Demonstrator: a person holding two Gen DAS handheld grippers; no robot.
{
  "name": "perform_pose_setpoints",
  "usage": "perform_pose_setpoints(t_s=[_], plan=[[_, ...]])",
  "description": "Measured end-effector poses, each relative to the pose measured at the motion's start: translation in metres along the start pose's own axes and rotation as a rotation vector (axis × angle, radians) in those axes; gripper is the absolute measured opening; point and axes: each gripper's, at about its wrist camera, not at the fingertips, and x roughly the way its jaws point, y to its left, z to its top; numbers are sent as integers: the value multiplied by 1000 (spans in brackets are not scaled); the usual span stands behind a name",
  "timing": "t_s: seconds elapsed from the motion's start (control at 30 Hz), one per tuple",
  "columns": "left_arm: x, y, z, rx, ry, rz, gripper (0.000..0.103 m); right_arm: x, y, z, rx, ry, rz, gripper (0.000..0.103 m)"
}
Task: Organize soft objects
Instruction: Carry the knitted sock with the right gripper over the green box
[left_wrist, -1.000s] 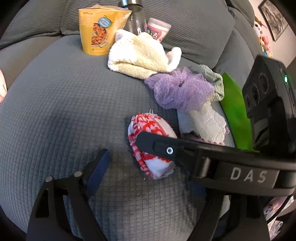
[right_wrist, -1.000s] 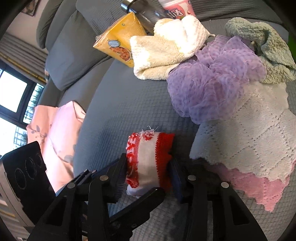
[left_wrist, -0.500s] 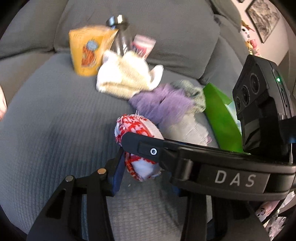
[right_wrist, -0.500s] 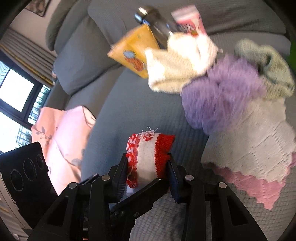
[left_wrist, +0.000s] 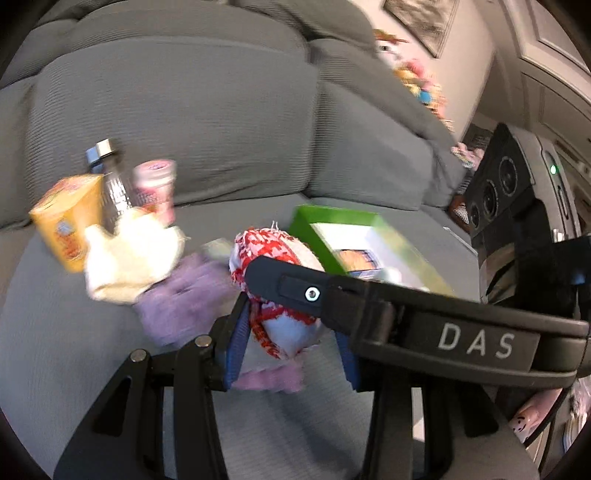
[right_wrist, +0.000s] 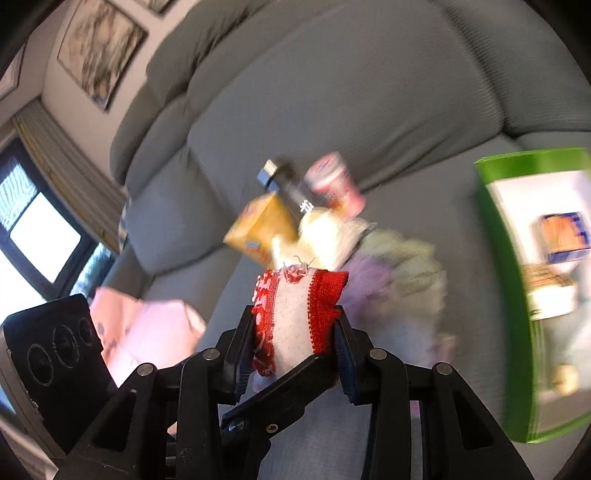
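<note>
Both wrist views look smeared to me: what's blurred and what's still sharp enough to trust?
Left wrist view: the yellow carton, purple pouf and green box streak with motion; the left claw and red-and-white bundle stay sharp. Right wrist view: the sofa items smear, the right claw stays crisp, and the window blows out.

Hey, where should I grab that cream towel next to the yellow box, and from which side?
Pinch the cream towel at its loose front bulge, coming down from above on the open seat side. The yellow box, bottle and pink cup crowd its back edge, and the purple pouf lies right beside it.
</note>
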Motion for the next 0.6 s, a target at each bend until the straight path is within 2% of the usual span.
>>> perform_pose_setpoints(t_s=[0.13,0.4,0.6], plan=[[25,-27,11,23,30,-101,40,-35,-30,6,73,-95,-17,41],[65,-81,20,98,108,-236,41,-90,-85,6,222,-243,-100,41],[99,-97,16,54,203,-319,41,-104,-121,1,329,-256,-185,41]])
